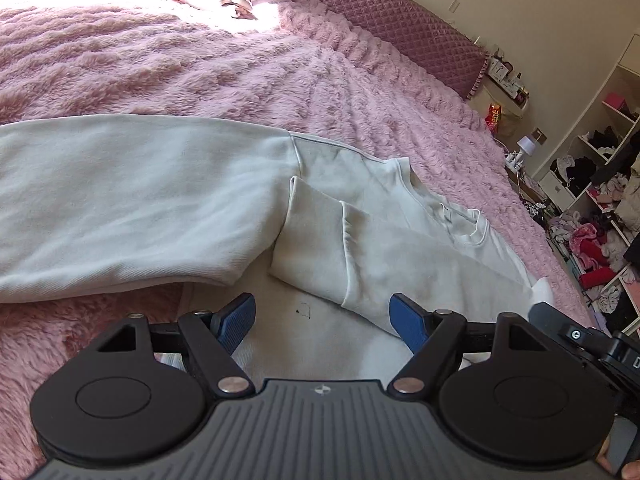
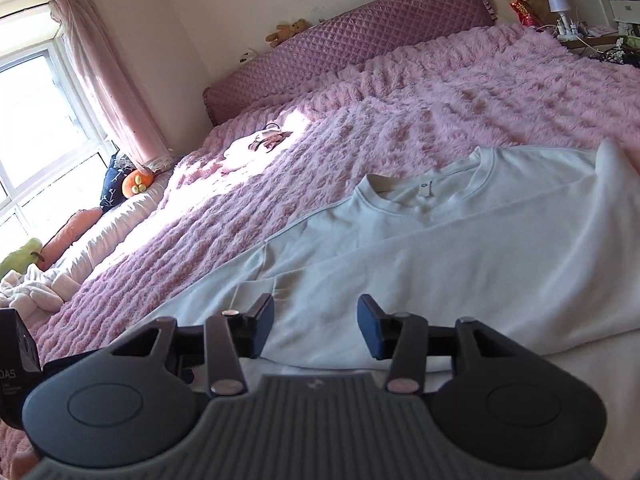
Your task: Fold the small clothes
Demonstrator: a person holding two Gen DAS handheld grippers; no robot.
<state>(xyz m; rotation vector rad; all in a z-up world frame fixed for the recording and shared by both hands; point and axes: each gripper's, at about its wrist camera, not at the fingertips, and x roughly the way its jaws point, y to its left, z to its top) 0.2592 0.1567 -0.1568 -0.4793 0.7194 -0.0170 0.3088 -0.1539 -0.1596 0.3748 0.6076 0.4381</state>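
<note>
Left wrist view: left tool (image 1: 322, 322) open, nothing in it.
Right tool (image 2: 316, 326): open, holding nothing.
Sweatshirt (image 2: 460, 256): white, spread on pink bed (image 2: 400, 120), middle of frame.

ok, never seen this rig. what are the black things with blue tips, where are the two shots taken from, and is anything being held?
No robot here: a person carries a hand-held gripper in each hand, with a fisheye camera looking along its fingers. One picture comes from the left hand-held gripper, the other from the right hand-held gripper. The blue tips are finger pads. A white sweatshirt lies on a pink fluffy blanket, one sleeve folded across its body. Both grippers are open above it and hold nothing.
</note>
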